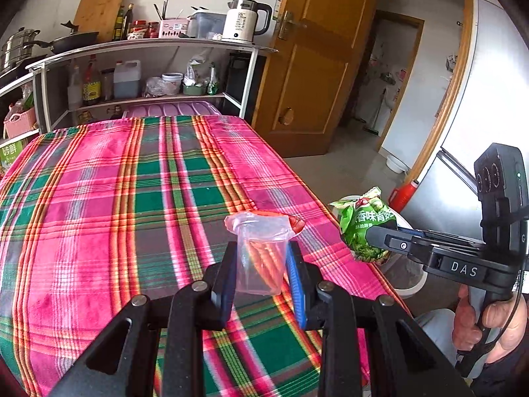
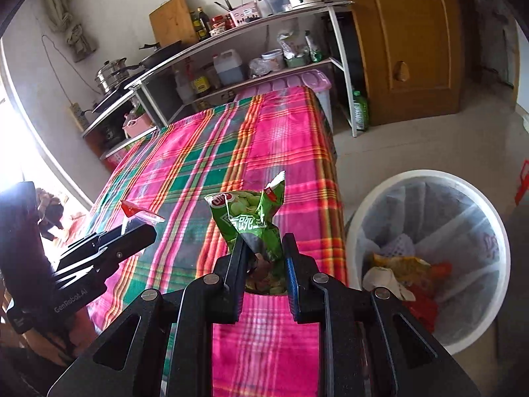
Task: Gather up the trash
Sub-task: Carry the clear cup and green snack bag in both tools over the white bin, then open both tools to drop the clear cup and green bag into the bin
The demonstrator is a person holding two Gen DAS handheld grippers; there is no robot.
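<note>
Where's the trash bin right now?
In the right wrist view, the white bin stands on the floor at lower right, beside the plaid table, already holding trash.

We record daylight throughout, strongest from a window (image 2: 20,152) at the far left of the right wrist view, where it burns out to white glare. We note heavy fisheye bending: shelf (image 1: 139,46) and door (image 1: 317,66) curve, and black vignette fills the corners. The plaid tablecloth (image 1: 132,198) smears slightly near both lenses; shadows stay soft and faint.
</note>
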